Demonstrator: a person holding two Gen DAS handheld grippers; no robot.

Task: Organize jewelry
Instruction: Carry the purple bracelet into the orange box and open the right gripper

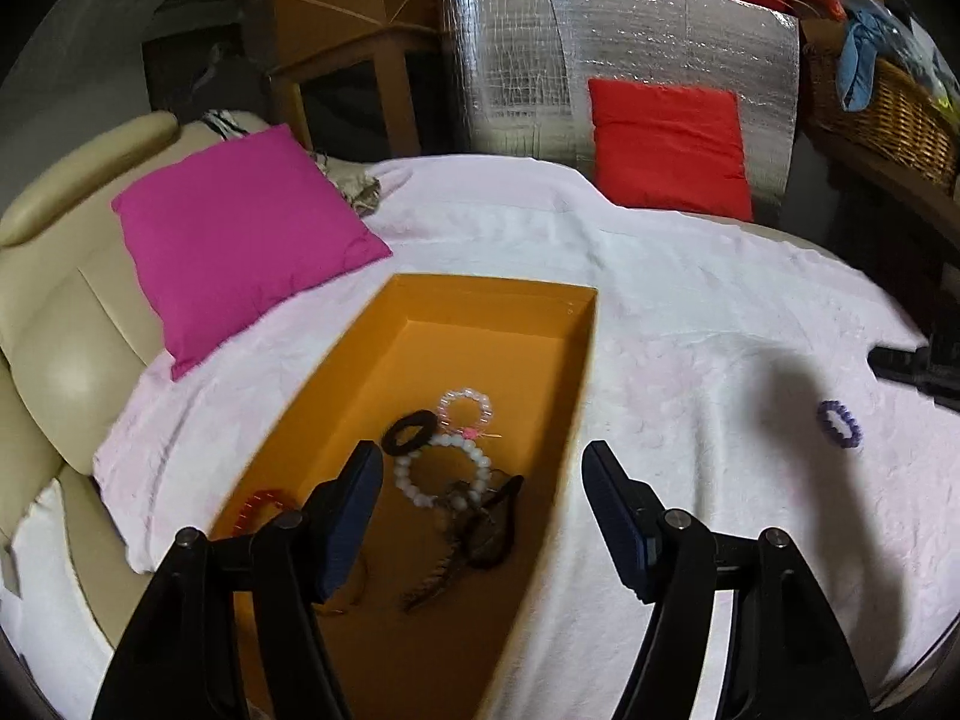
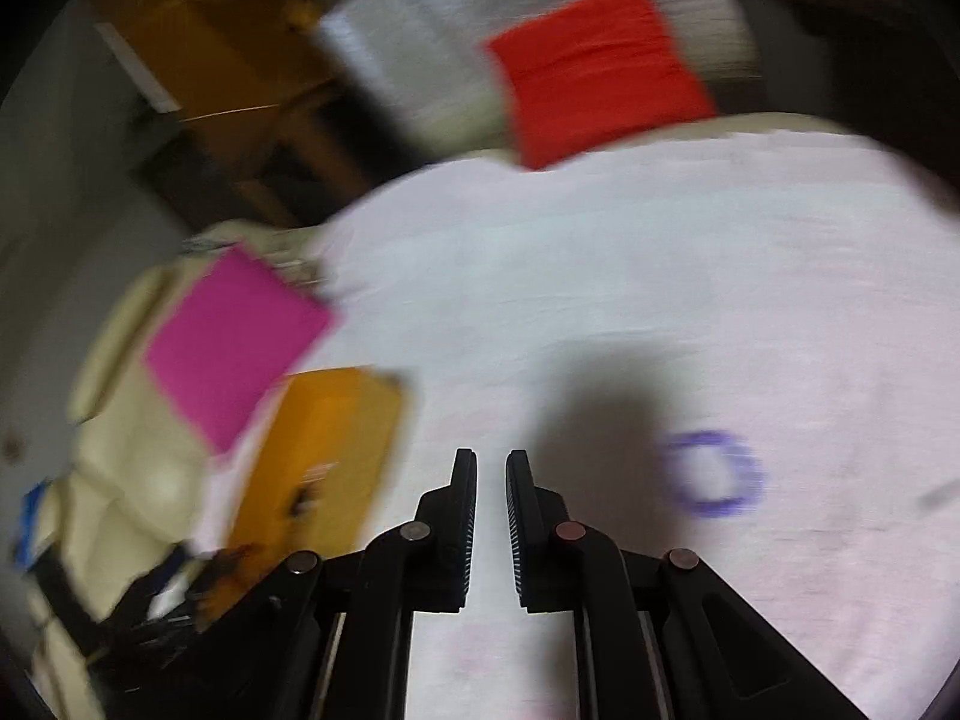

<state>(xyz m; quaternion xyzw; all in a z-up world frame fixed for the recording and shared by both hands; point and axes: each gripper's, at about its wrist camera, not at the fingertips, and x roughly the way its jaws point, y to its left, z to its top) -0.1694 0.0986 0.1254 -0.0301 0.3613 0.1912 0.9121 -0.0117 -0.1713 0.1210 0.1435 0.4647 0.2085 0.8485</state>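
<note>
An open orange box (image 1: 582, 360) lies on the pale pink cloth. Inside it are a white bead bracelet (image 1: 444, 474), a clear pink bead bracelet (image 1: 465, 408), a black hair tie (image 1: 408, 429), a red bracelet (image 1: 261, 504) and dark hair clips (image 1: 480, 534). My left gripper (image 1: 483, 468) is open and empty above the box. A purple bead bracelet (image 1: 839, 425) lies on the cloth to the right; it also shows blurred in the right wrist view (image 2: 714, 474). My right gripper (image 2: 491, 462) is nearly shut, a narrow gap between the fingers, empty, left of the purple bracelet. The box (image 2: 324, 450) is at its left.
A magenta cushion (image 1: 240, 240) lies left of the box on a cream sofa (image 1: 66, 360). A red cushion (image 1: 669, 144) leans on a silver foil panel (image 1: 630, 42) at the back. A wicker basket (image 1: 888, 108) stands at the far right. The right wrist view is motion-blurred.
</note>
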